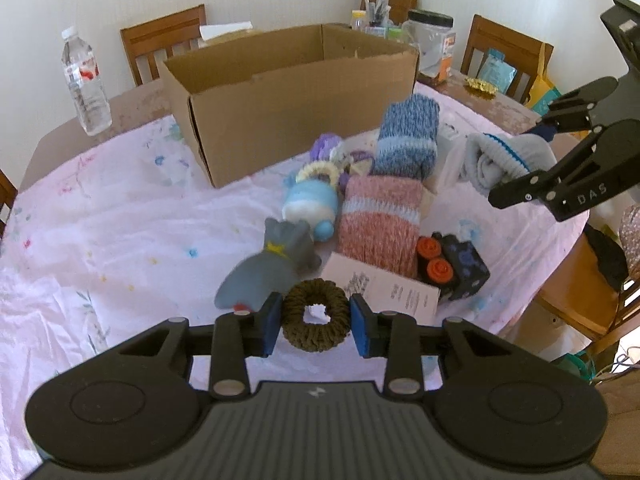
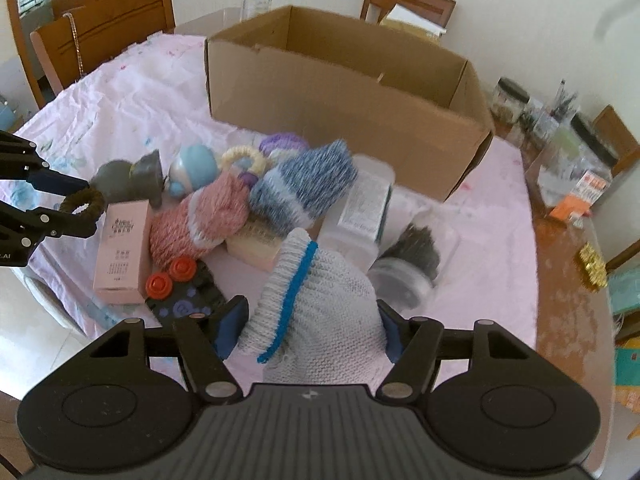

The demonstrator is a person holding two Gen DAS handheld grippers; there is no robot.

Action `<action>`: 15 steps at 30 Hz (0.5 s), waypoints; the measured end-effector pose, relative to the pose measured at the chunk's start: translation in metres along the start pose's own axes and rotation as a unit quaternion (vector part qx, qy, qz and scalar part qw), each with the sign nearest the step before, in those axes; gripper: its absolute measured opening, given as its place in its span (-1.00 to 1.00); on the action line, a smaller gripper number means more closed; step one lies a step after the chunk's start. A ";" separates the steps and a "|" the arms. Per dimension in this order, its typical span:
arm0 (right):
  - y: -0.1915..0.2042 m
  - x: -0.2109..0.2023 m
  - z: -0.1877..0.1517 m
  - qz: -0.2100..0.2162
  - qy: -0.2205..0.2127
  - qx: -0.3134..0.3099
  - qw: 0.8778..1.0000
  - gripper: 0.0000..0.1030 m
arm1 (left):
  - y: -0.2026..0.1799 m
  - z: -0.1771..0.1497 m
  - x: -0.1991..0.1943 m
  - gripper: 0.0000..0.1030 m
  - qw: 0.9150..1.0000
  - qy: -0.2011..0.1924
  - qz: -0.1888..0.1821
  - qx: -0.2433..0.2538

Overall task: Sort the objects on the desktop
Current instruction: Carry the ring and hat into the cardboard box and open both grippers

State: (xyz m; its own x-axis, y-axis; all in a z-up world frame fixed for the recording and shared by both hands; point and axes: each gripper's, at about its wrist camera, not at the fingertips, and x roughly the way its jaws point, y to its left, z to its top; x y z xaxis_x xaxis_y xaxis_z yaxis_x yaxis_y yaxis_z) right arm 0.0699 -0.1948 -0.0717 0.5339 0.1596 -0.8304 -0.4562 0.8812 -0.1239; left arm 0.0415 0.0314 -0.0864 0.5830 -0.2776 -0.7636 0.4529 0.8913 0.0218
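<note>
My left gripper [image 1: 316, 322] is shut on a brown scrunchie [image 1: 298, 300], held a little above the pink tablecloth [image 1: 120, 240]. In the right wrist view the same scrunchie [image 2: 96, 200] shows in that gripper [image 2: 82, 206] at the left edge. My right gripper [image 2: 312, 324] is shut on a grey knit glove with a blue stripe [image 2: 328, 292], lifted off the pile; the left wrist view shows it [image 1: 518, 160] with the glove [image 1: 492, 156] at the right. An open cardboard box [image 1: 280, 112] [image 2: 340, 112] stands behind the pile.
The pile holds a blue knit sock [image 2: 308, 184], a pink knit sock [image 2: 200, 216], a grey plush toy [image 1: 276, 264], a pink carton [image 2: 122, 248] and a black toy with orange knobs [image 2: 180, 280]. A water bottle [image 1: 84, 80] stands far left; jars [image 1: 432, 40] and chairs ring the table.
</note>
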 end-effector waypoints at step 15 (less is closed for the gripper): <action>-0.029 -0.011 0.050 0.000 -0.048 -0.043 0.998 0.39 | 0.006 0.052 -0.002 -0.33 0.999 -0.040 0.027 0.013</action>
State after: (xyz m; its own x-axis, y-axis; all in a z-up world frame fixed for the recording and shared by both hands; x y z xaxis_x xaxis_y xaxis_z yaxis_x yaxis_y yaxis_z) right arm 0.1125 -0.2001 -0.0318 0.5981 0.2046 -0.7748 -0.5127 0.8408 -0.1738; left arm 0.0782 0.0181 -0.0513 0.6586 -0.2589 -0.7066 0.4363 0.8964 0.0782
